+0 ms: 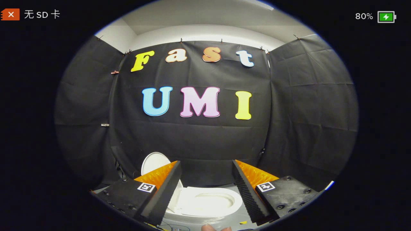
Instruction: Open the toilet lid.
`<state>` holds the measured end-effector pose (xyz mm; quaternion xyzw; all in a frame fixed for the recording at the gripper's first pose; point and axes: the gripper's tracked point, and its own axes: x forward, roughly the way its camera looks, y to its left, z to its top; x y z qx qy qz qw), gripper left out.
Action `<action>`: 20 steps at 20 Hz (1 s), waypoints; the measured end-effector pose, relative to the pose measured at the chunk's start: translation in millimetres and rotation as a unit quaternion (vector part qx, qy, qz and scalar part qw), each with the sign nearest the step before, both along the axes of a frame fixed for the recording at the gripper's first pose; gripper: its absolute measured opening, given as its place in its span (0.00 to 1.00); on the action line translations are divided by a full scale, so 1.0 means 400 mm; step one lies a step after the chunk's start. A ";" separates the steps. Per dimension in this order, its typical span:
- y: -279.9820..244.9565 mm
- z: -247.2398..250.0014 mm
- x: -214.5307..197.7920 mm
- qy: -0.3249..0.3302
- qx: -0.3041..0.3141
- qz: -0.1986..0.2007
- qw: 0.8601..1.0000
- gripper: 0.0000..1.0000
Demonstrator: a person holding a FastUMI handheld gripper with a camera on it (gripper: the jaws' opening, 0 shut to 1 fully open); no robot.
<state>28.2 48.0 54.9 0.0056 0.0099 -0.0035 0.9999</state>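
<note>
Hand-held gripper (205, 166) spread wide above toilet (205, 202), its lid (154, 162) raised upright

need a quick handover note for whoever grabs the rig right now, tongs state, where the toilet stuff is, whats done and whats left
Tongs: open, fingers spread wide, holding nothing.
Toilet: low down, seen between and beyond the fingers, in front of the black cloth wall.
Lid: already raised, standing up at the far left end of the toilet, partly behind the left finger.
Seat: down, bowl opening exposed.
Done: the lid looks open.
Left: probably nothing but backing the tongs away; check that the lid stands on its own.
</note>
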 end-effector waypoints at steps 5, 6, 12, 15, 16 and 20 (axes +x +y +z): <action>-0.036 0.002 -0.014 -0.004 0.006 -0.005 1.000 0.99; -0.035 0.007 -0.020 -0.004 0.006 -0.005 1.000 0.99; -0.020 0.015 -0.028 -0.010 -0.002 0.002 1.000 0.99; -0.010 0.024 -0.031 -0.014 -0.001 0.003 1.000 0.99; -0.008 0.028 -0.033 -0.016 0.000 0.003 1.000 0.99; 0.003 0.020 -0.032 -0.012 0.002 0.007 1.000 0.98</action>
